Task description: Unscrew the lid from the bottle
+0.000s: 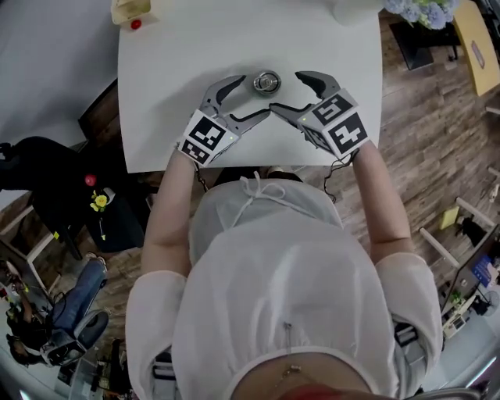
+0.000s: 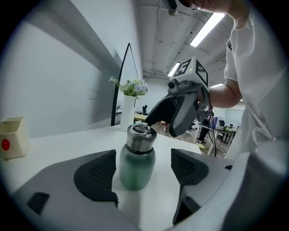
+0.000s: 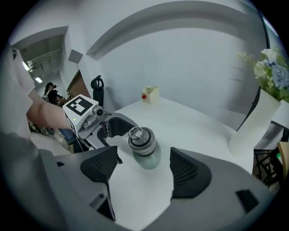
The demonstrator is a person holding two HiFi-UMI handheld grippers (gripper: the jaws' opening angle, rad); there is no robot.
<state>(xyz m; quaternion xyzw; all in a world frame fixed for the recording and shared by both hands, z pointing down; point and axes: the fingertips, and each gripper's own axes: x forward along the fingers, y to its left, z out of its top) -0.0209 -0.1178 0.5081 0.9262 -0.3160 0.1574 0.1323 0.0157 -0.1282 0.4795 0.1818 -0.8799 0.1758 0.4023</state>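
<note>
A small green bottle (image 2: 137, 164) with a steel lid (image 2: 140, 136) and a ring on top stands upright on the white table (image 1: 172, 70). From above, the lid (image 1: 266, 81) shows between both grippers. My left gripper (image 2: 142, 169) is open, its pads (image 2: 97, 173) on either side of the bottle's body without touching it. My right gripper (image 3: 144, 169) is open too, with the bottle (image 3: 146, 155) just beyond its pads (image 3: 187, 173). In the head view the left gripper (image 1: 251, 98) and right gripper (image 1: 287, 92) flank the bottle near the table's front edge.
A cream box with a red dot (image 1: 131, 12) sits at the table's far left corner. A white vase with flowers (image 3: 257, 122) stands at the far right. A dark chair (image 1: 47, 180) stands on the floor left of the table.
</note>
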